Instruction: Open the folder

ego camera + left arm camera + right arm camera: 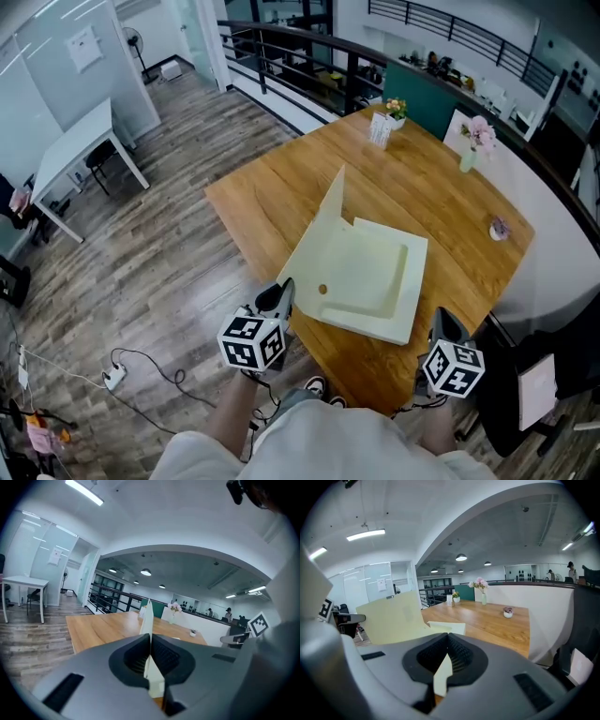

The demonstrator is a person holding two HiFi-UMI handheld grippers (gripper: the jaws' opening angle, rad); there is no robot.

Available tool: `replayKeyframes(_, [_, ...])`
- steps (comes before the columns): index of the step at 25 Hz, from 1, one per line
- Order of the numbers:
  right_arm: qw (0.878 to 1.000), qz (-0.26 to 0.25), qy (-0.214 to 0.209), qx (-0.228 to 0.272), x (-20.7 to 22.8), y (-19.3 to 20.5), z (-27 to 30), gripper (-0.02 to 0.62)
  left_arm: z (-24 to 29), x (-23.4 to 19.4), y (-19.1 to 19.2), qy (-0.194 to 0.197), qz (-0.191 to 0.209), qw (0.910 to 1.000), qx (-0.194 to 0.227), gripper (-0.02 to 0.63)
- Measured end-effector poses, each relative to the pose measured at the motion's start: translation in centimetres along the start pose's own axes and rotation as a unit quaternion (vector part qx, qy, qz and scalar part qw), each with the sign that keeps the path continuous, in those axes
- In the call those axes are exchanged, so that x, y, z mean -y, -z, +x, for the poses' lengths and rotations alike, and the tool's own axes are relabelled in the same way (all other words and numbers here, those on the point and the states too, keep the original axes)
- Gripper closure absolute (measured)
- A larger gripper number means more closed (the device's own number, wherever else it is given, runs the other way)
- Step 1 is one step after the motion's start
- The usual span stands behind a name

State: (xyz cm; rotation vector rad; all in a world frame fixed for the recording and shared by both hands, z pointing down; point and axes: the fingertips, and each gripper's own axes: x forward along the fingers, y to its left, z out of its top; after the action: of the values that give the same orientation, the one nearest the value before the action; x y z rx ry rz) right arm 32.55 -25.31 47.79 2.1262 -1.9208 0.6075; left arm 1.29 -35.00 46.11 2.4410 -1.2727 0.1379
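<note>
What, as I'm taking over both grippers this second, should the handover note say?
Left gripper: shut on the cover of the folder, near the cover's lower corner.
Right gripper: shut on the folder's lower part at its near edge.
The folder lies on the wooden table; the cover stands raised, roughly upright.
Done: cover lifted. Left: probably swing it over to the left and lay it flat.

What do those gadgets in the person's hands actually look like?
The left hand-held gripper and the right hand-held gripper each have a smooth grey body ending in two dark jaws lined with ribbed black pads. Each carries a white cube printed with black square markers. The person wears a pale top.
</note>
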Motion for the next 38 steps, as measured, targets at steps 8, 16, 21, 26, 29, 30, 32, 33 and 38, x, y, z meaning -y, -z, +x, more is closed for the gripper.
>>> replayKeyframes(8, [1.0, -0.01, 0.004, -0.016, -1.5, 0.6, 1.2, 0.594, -0.9, -5.2, 1.0, -0.045, -0.049, 0.9978, 0.004, 0.601])
replayKeyframes(16, [0.999, -0.025, 0.019, -0.033, -2.4, 1.0, 2.3, 0.594, -1.2, -10.9, 3.6, -0.088, -0.13, 0.9877, 0.001, 0.6])
replayKeyframes(21, [0.997, -0.042, 0.023, -0.052, -3.0, 1.7, 3.0, 0.594, -1.1, -14.1, 5.4, -0.117, -0.159, 0.9804, -0.006, 0.6])
replayKeyframes(26, [0.996, -0.056, 0.042, -0.057, -2.5, 1.5, 3.8, 0.594, -0.7, -16.8, 7.0, -0.147, -0.183, 0.9721, -0.017, 0.595])
replayKeyframes(29, [0.995, -0.06, 0.05, -0.057, -2.2, 1.3, 4.4, 0.594, -0.6, -18.2, 8.0, -0.161, -0.194, 0.9672, -0.026, 0.589])
replayKeyframes(30, [0.995, -0.06, 0.052, -0.058, -2.1, 1.2, 4.6, 0.594, -0.5, -18.5, 8.2, -0.164, -0.197, 0.9662, -0.029, 0.588])
replayKeyframes(32, [0.995, -0.06, 0.054, -0.06, -2.0, 1.3, 5.0, 0.594, -0.3, -18.9, 8.7, -0.167, -0.199, 0.9651, -0.036, 0.584])
replayKeyframes(33, [0.995, -0.06, 0.055, -0.063, -2.0, 1.4, 5.2, 0.594, -0.2, -19.1, 9.1, -0.168, -0.199, 0.9648, -0.039, 0.582])
replayKeyframes(38, [0.994, -0.057, 0.059, -0.077, -1.9, 2.6, 5.6, 0.594, 0.3, -20.4, 11.2, -0.172, -0.208, 0.9611, -0.059, 0.572])
